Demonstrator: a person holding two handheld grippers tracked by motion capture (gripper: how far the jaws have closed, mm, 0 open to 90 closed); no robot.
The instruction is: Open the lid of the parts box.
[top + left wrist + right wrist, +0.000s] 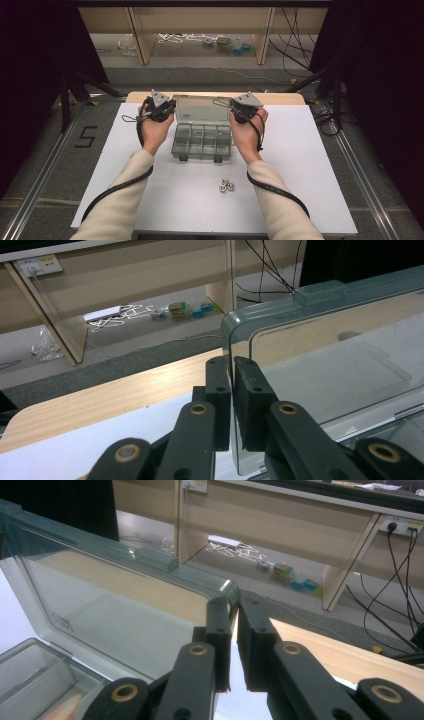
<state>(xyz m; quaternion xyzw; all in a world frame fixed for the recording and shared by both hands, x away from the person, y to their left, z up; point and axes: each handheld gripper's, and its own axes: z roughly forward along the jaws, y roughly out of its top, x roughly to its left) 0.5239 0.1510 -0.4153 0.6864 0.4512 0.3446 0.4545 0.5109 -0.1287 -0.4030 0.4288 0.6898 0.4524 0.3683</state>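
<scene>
White table (300,165) on grey floor carries a clear compartment box (202,142), long axis left-right, lid (197,111) raised at the far side. Left gripper (232,371) and right gripper (234,611) pinch the lid's side edges.

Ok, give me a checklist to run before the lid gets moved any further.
1. Left gripper clamped on the lid's side edge: ok.
2. Right gripper clamped on the opposite lid edge: ok.
3. Lid raised, box compartments exposed: ok.
4. Compartments free of parts: cannot tell, the plastic is too murky.
5. Nuts lying clear of the box, on the mat: ok.
6. Front latches undone: ok.
</scene>
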